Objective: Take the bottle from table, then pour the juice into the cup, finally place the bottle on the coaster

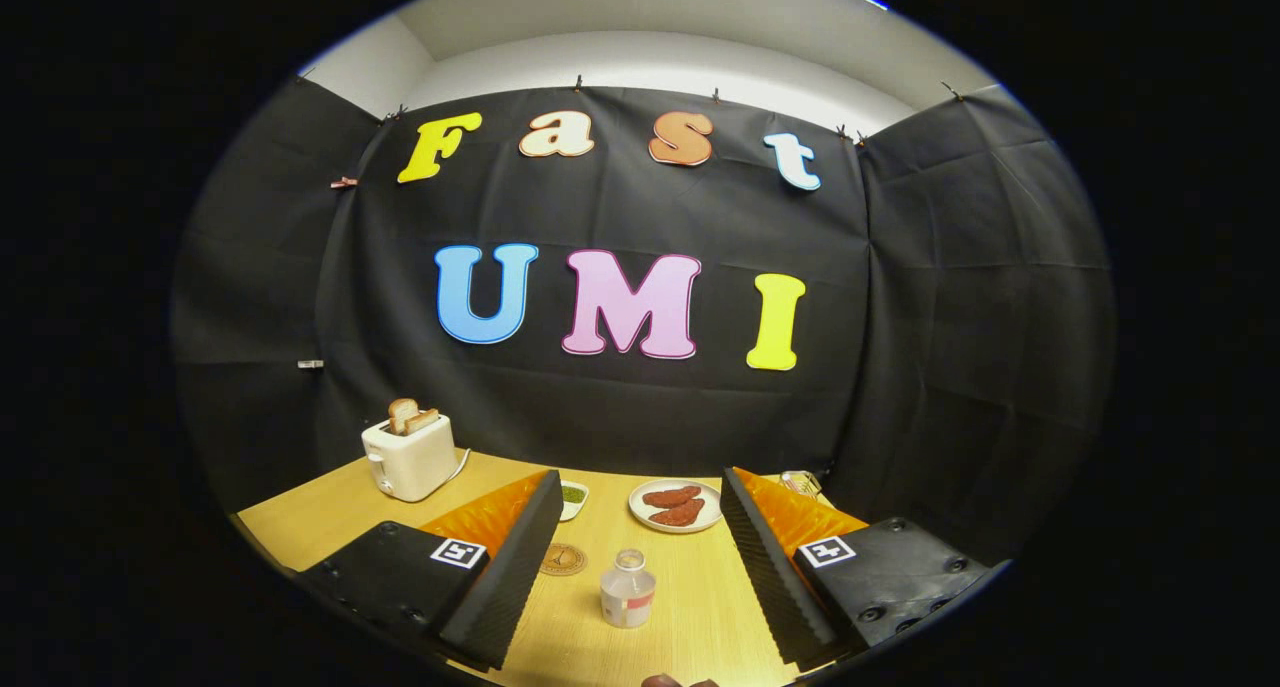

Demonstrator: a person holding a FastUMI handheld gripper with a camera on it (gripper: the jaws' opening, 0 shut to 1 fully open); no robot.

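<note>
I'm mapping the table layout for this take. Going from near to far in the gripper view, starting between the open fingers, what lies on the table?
Bottle between the open fingers of the gripper → round coaster → small dish with green contents and plate of reddish food, about level → toaster with bread.

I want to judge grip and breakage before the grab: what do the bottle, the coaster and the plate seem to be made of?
Open gripper, fingers apart around the bottle.
Bottle: probably clear plastic, see-through wall, pale cap, glossy.
Coaster: looks like wood or cork, matte brown disc with a printed mark.
Plate: likely glazed ceramic, though plastic is possible; white with a smooth rim.
</note>
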